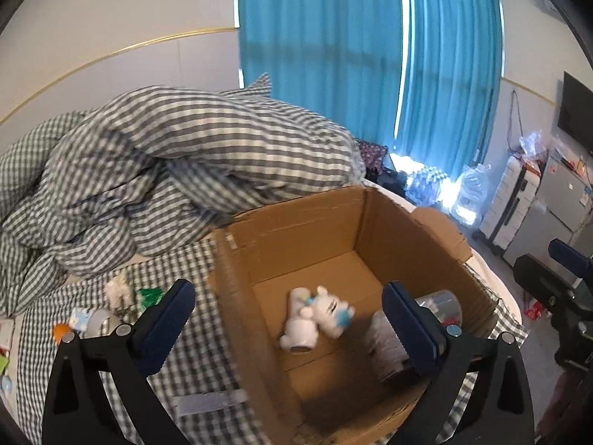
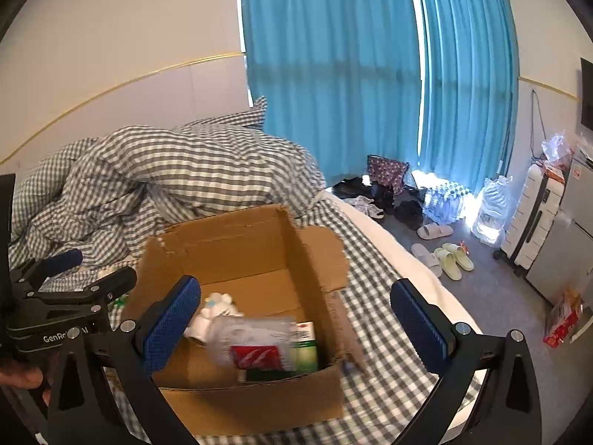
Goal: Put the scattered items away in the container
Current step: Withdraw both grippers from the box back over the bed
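Observation:
An open cardboard box [image 1: 296, 222] stands on the checked bed; it also shows in the right wrist view [image 2: 241, 237]. Inside lie a white plush toy with blue patches [image 1: 315, 315], a clear plastic container [image 1: 441, 304], and in the right wrist view a clear packet with a red label [image 2: 255, 345] and a green and white carton [image 2: 305, 345]. My left gripper [image 1: 289, 328] is open and empty above the box. My right gripper [image 2: 296, 324] is open and empty above the box's right side. Small scattered items [image 1: 85, 319] lie on the bed left of the box.
A bunched checked duvet [image 1: 166, 163] lies behind the box. The bed's right edge drops to a grey floor with slippers [image 2: 444, 252], water bottles [image 2: 444, 196] and a white suitcase [image 2: 533, 222]. Blue curtains [image 2: 333, 74] hang behind.

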A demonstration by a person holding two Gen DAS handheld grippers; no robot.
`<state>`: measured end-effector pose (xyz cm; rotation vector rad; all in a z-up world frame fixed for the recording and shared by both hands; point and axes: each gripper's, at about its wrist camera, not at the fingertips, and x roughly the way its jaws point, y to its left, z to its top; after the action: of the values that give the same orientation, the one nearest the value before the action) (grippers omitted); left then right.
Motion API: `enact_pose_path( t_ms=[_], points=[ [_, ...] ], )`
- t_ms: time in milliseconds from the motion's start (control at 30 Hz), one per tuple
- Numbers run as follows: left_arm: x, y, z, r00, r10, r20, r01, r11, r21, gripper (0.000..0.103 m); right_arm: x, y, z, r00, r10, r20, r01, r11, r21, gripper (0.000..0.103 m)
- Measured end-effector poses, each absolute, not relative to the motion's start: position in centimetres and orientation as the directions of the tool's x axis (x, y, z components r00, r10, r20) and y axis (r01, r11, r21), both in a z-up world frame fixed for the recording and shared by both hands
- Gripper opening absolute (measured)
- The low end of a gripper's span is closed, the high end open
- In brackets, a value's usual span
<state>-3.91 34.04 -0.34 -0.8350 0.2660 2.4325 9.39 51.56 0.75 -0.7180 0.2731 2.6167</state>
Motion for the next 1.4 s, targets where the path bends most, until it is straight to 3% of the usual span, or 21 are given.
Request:
enact_pose_path(
  t_ms=[433,767,1400],
  points=[
    [-3.8,16.6,1.8,-0.763,0.281,-0.582,-0.337,-0.942,-0.013,0.103,6.1,40.1,3.1,-0.857,0.181,-0.482,-0.261,-0.960,0.103,0.103],
    [-3.7,4.0,2.0,-0.808,0.104,-0.580,-0.122,-0.992,-0.008,0.103,1.6,30.7,2.5,-0.859,0.016,-0.511,-0.073,-0.993,0.090,0.103],
    [-11.7,-2.9,-4.9,-0.746,0.031,-0.666,-0.030,-0.999,-0.012,0.103,-10.7,21.5,-5.5,-0.761,-0.070,-0.645,0.053,-0.998,0.046,0.103]
  ],
)
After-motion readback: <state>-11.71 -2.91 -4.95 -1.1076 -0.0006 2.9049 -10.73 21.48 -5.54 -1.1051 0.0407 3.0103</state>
